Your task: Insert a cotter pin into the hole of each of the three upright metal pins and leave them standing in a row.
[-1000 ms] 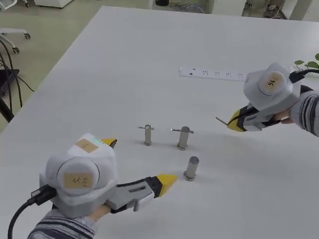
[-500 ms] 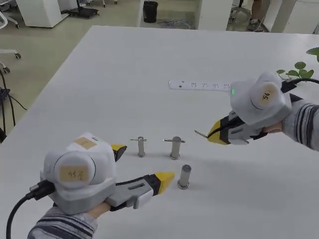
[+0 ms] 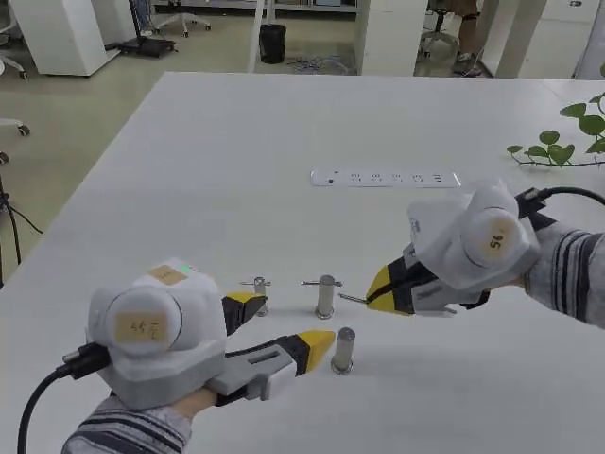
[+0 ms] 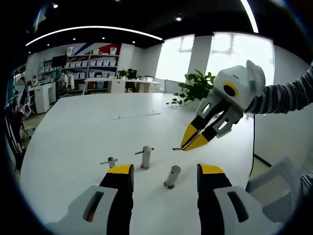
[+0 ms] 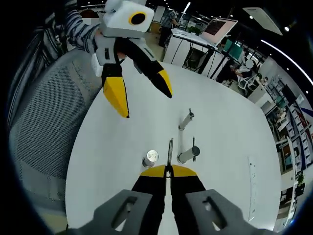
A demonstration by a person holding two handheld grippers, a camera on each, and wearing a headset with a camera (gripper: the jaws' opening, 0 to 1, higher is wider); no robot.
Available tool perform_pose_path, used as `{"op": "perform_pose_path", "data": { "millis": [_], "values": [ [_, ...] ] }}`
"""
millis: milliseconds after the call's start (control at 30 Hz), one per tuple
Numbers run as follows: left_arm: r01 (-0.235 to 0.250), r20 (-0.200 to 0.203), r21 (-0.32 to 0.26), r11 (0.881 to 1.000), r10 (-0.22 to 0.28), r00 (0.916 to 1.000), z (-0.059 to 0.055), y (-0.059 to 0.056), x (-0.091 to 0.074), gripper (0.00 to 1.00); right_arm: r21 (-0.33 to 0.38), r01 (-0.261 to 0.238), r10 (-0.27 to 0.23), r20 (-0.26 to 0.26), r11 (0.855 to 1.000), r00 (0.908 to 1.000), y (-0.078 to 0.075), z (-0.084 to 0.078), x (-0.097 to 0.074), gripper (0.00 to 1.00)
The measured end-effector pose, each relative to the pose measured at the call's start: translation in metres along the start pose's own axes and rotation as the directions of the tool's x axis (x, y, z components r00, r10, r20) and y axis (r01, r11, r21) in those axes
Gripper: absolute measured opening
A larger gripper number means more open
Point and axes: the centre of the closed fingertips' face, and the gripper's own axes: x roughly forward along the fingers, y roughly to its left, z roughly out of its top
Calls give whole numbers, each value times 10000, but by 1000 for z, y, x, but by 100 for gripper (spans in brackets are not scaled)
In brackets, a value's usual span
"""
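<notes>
Three upright metal pins stand on the white table. The left pin (image 3: 260, 294) and the middle pin (image 3: 325, 296) each carry a cotter pin through the top. The nearer third pin (image 3: 343, 350) has none. My right gripper (image 3: 375, 291) is shut on a cotter pin (image 3: 353, 299), whose tip points toward the middle pin and hovers above the third pin (image 5: 150, 157). My left gripper (image 3: 279, 326) is open, its fingertips flanking the pins from the near left. In the left gripper view the bare pin (image 4: 171, 176) stands between the jaws.
A white power strip (image 3: 385, 178) lies farther back on the table. A green plant (image 3: 560, 144) sits at the right edge. Chairs and cabinets stand beyond the table's far edge.
My right gripper has moved left and down with the cotter pin, closer to the pins. The head camera has tilted, shifting the whole scene.
</notes>
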Motion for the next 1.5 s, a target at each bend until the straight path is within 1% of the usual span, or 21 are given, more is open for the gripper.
{"op": "perform_pose_path", "data": {
  "millis": [133, 300, 433, 500, 633, 733, 833, 900, 1033, 1100, 1200, 1300, 1400, 1467, 1500],
  "values": [
    [161, -10, -430, 9989, -161, 9999, 0, -5, 1, 46, -370, 0, 3, 83, 9993, 10000, 6, 9, 1, 0],
    [382, 46, -653, 9971, -380, 9993, 2, -11, 2, 41, -768, -60, 79, 255, 9970, 9996, 15, 19, 2, 0],
    [612, 99, -698, 9957, -606, 9981, 2, -16, 3, 35, -1033, -64, 110, 438, 9946, 9990, 20, 29, 2, 0],
    [698, 124, -743, 9948, -691, 9975, 2, -18, 4, 32, -1086, -81, 139, 527, 9941, 9985, 21, 33, 2, 0],
    [929, 315, -1024, 9904, -902, 9954, 5, -23, 4, 25, -1148, -43, 117, 638, 9934, 9979, 22, 37, 2, 0],
    [993, 351, -1121, 9887, -960, 9948, 4, -24, 5, 18, -1200, 16, 71, 718, 9928, 9974, 22, 40, 1, 0],
    [1071, 542, -1294, 9858, -1008, 9934, 6, -25, 5, 12, -1259, 79, 20, 780, 9920, 9970, 22, 43, 1, 0],
    [1029, 551, -1281, 9864, -965, 9938, 6, -24, 5, 11, -1265, 100, 1, 800, 9919, 9968, 22, 43, 1, 0],
    [1025, 664, -1442, 9842, -938, 9934, 7, -23, 4, 8, -1293, 144, -35, 845, 9915, 9964, 23, 45, 1, 0],
    [1022, 681, -1521, 9831, -927, 9934, 7, -22, 4, 5, -1295, 159, -46, 868, 9915, 9962, 23, 46, 1, 0],
    [1088, 731, -1675, 9799, -977, 9925, 8, -22, 4, 0, -1286, 189, -70, 921, 9915, 9957, 23, 47, 1, 0],
    [1200, 824, -1825, 9759, -1064, 9909, 9, -24, 5, 0, -1290, 229, -108, 939, 9914, 9955, 22, 48, 2, 0],
    [1205, 805, -1736, 9774, -1079, 9909, 8, -24, 5, 0, -1301, 235, -115, 922, 9912, 9957, 23, 48, 2, 0],
    [1264, 793, -1424, 9817, -1160, 9901, 7, -26, 5, 0, -1279, 224, -105, 930, 9915, 9956, 23, 48, 2, 0],
    [1260, 780, -1126, 9856, -1177, 9900, 7, -26, 5, 0, -1287, 239, -118, 941, 9914, 9955, 23, 47, 2, 0]
  ]
}}
